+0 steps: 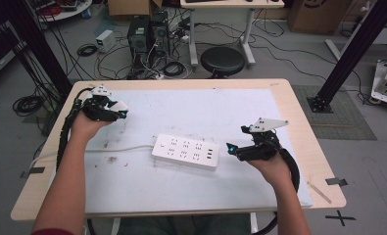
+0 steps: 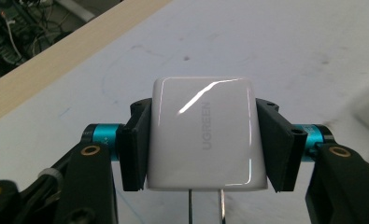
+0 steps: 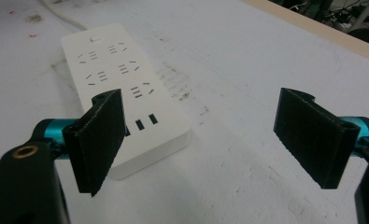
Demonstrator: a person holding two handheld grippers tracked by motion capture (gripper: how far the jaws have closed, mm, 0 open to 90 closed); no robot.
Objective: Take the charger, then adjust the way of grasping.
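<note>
Left gripper (image 2: 202,140) clamped on a white UGREEN wall charger (image 2: 203,135), both pads flat against its 2 side faces, logo face up toward the camera. 2 metal prongs (image 2: 206,207) pointing back toward the hand, so probably needing a turn of the wrist before meeting any socket. Held up over the far left part of the white mat (image 1: 181,105), well apart from the power strip (image 1: 185,152).

Right gripper (image 3: 210,140) spread wide and empty, near the strip's USB end, likely posted there to steady the strip against the push of plugging in. Strip lying flat mid-mat, socket face up, its cord (image 1: 117,148) running off left toward the table edge (image 1: 49,161).

Judging by the layout, charger into strip as the probable aim; nothing inserted yet.
</note>
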